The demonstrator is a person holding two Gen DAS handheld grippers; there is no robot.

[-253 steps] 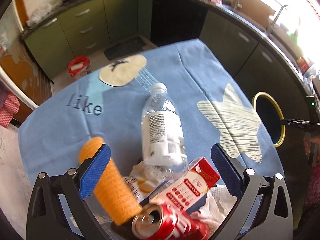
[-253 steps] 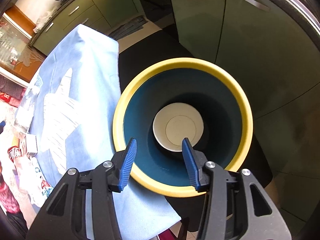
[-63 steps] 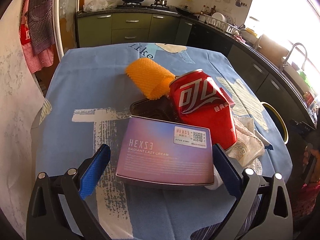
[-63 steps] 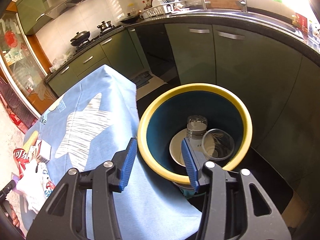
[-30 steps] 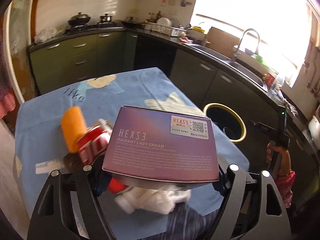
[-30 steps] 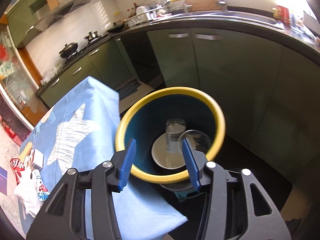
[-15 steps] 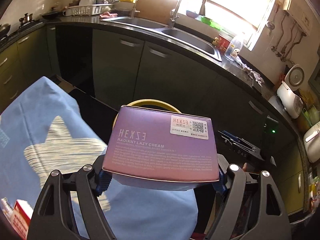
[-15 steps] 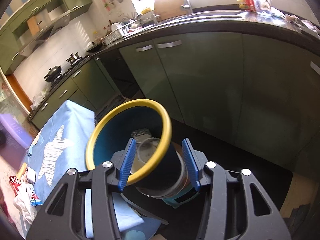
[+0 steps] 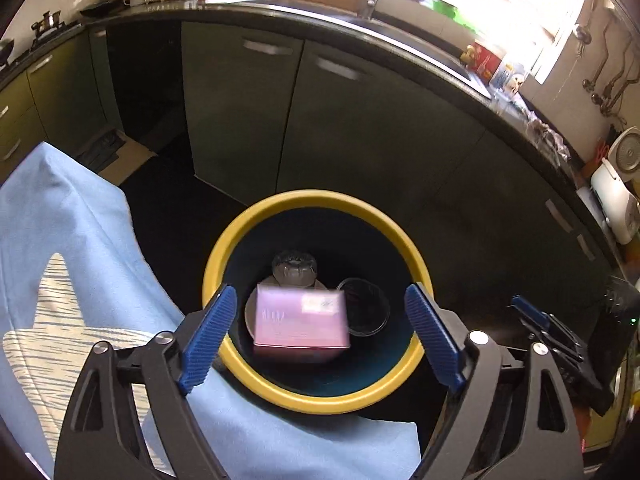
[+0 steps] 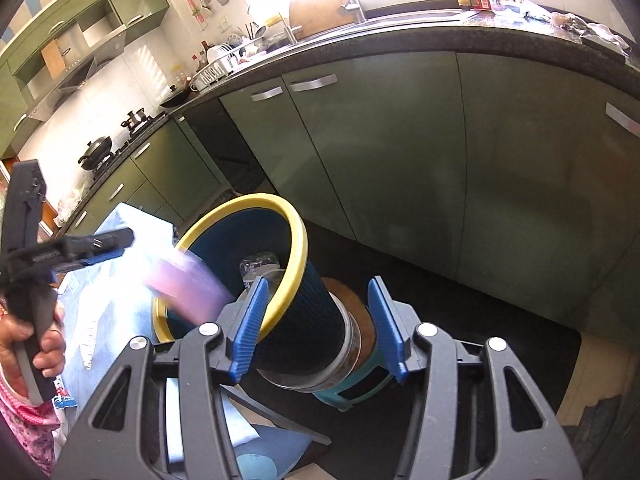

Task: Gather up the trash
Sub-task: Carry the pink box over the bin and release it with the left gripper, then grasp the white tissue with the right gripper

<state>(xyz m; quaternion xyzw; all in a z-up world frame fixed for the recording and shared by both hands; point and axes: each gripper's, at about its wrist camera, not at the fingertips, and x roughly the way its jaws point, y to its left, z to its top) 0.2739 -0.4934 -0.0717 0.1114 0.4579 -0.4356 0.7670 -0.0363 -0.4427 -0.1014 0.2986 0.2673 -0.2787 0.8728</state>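
A dark blue trash bin with a yellow rim stands beside the blue-clothed table. My left gripper is open above the bin's mouth. The purple box, blurred, is free of the fingers and inside the bin's mouth, above a clear bottle and a round clear cup. In the right wrist view the box is a pink blur at the rim. My right gripper is open, with the bin's ribbed wall between its fingers, not touching.
Dark green cabinets and a black counter with a sink curve around behind the bin. The bin rests on a teal stool over a dark floor. The other hand holds the left gripper at the left of the right wrist view.
My left gripper opened and let go of the purple box, which dropped into the bin's mouth. The right gripper drew back, so the bin shows more from the side.
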